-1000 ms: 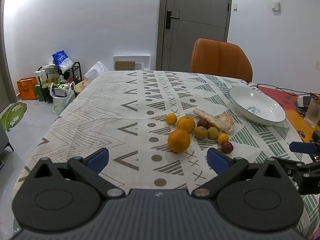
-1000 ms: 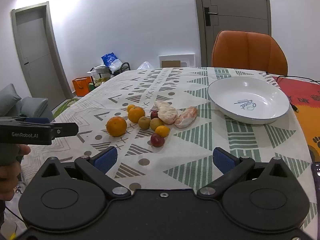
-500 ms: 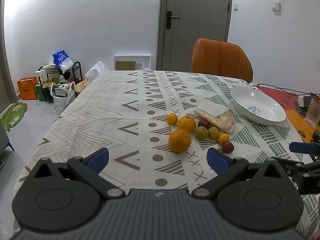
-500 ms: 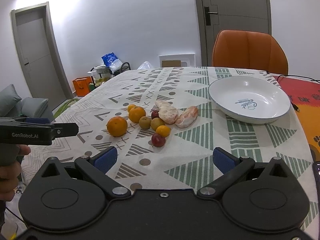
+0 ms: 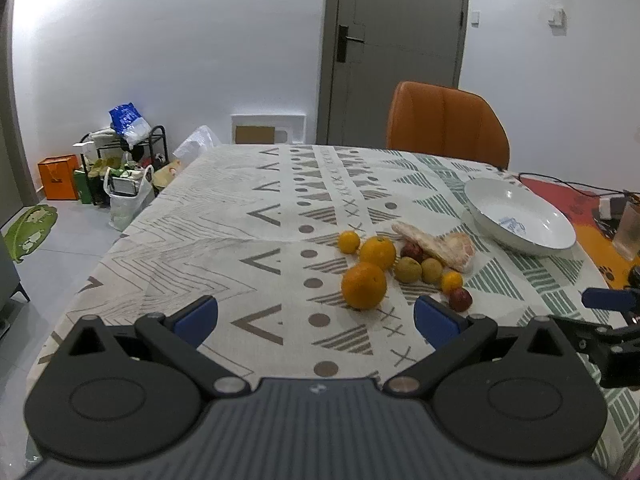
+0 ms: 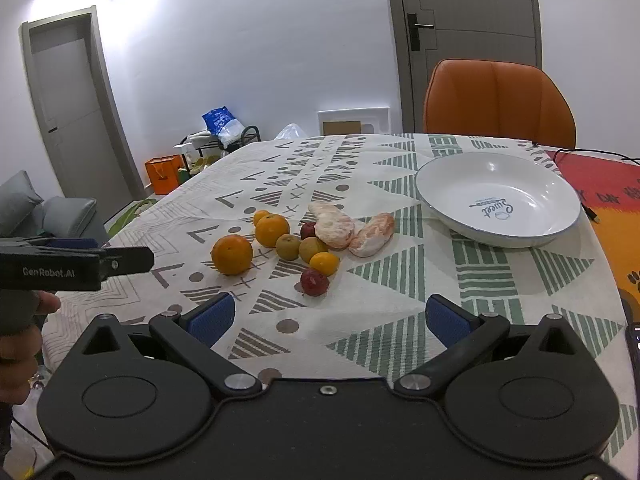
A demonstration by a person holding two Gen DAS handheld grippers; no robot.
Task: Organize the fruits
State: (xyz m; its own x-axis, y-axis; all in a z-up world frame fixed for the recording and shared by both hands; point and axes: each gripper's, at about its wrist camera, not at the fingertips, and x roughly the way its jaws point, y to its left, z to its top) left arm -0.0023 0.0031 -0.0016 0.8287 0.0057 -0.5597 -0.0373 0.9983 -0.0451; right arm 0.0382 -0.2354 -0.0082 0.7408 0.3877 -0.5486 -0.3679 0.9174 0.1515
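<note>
A table covered by a patterned cloth (image 5: 224, 240) stands in a white-walled room with a grey door (image 5: 396, 48) and an orange chair (image 5: 444, 124) behind it. Compared with the frames from one second ago, the layout is nearly unchanged: both grippers remain wide open and empty above the near table edge, and the fruit sits marginally higher in the left wrist view. Left gripper (image 5: 316, 318): blue-padded fingers (image 5: 196, 318) fully spread, nothing between them. Right gripper (image 6: 328, 320): fingers (image 6: 448, 320) likewise fully spread, nothing held. Ahead of the fingers, the fruit lies loose on the cloth in one cluster: a large orange (image 6: 232, 254) nearest the left gripper, a second orange (image 6: 272, 230) and a small mandarin (image 6: 261, 216) beyond it, two green-yellow fruits (image 6: 288, 247) touching side by side, a small orange fruit (image 6: 324, 263), a red fruit (image 6: 314, 282) at the near edge, another red fruit (image 6: 307, 231) behind, and two peeled citrus pieces (image 6: 334, 226) on the bowl side. The white bowl (image 6: 452, 178) stands beyond the cluster to the right, apart from it; it holds no fruit, showing only printed lettering inside. In the right wrist view a hand (image 6: 16, 344) grips the left gripper's handle at the left edge.
</note>
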